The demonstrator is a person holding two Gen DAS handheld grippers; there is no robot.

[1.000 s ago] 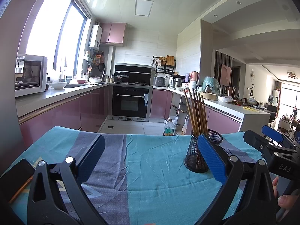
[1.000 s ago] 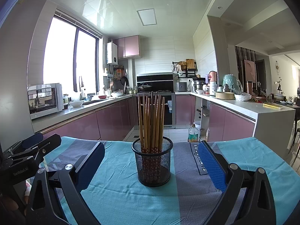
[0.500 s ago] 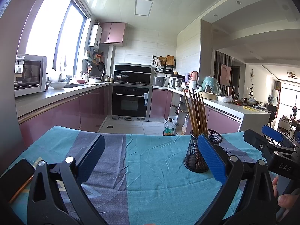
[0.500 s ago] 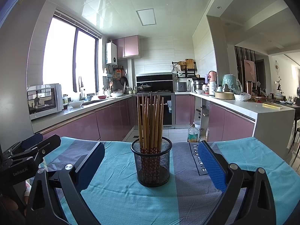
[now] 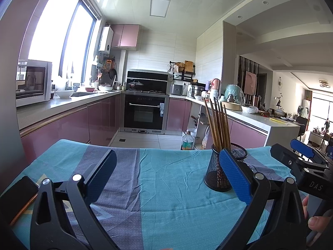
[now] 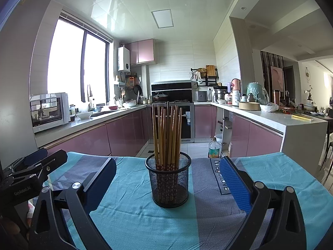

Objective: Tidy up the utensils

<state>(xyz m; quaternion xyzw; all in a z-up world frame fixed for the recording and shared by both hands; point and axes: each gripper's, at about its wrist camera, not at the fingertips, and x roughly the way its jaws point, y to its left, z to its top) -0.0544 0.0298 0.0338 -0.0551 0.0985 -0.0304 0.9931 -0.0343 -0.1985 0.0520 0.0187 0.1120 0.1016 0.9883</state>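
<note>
Both grippers, left (image 5: 166, 175) and right (image 6: 167, 180), hover level, fingers spread wide, empty; wooden chopsticks (image 6: 166, 135) stand in a round black mesh holder (image 6: 169, 184).

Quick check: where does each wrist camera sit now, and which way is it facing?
Left wrist: on the left gripper, facing the kitchen; holder off right; right gripper and a thumb at right edge.
Right wrist: on the right gripper, holder centred; left gripper at left.
Shared: holder, chopsticks, cloth, oven.
</note>
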